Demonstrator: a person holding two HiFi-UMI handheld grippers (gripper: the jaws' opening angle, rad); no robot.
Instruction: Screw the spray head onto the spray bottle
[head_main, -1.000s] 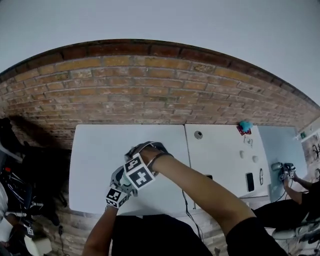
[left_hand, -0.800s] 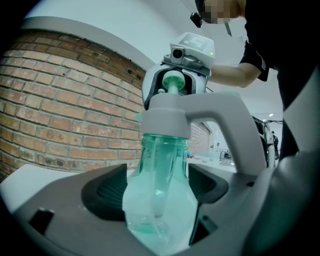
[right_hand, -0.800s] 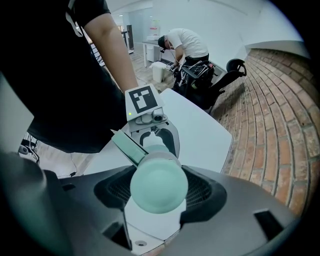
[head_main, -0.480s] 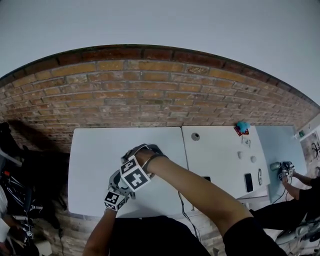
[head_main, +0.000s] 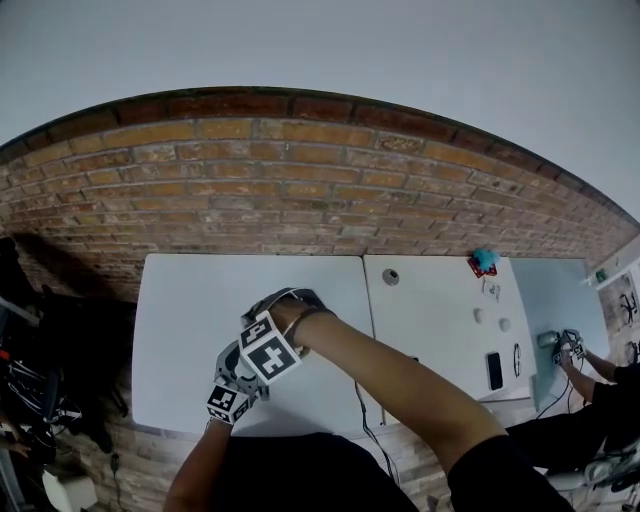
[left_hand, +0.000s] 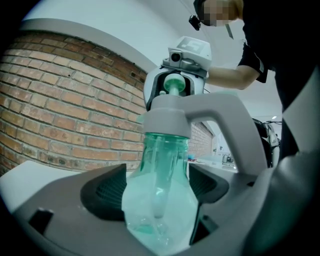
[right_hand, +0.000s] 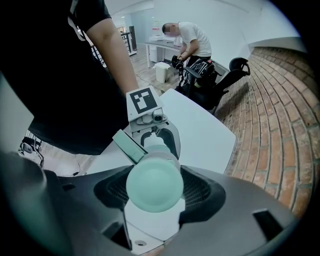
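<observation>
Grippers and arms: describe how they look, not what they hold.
The left gripper and right gripper have grey moulded shells with dark ribbed pads on the fingers. Each carries a cube of black-and-white square markers. The person wears a black short-sleeved top; the forearms are bare.

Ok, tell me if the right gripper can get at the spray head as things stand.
Yes, it looks so: the right gripper's pads already sit on either side of the spray head with nothing between, while the left gripper holds the spray bottle below it.
</observation>
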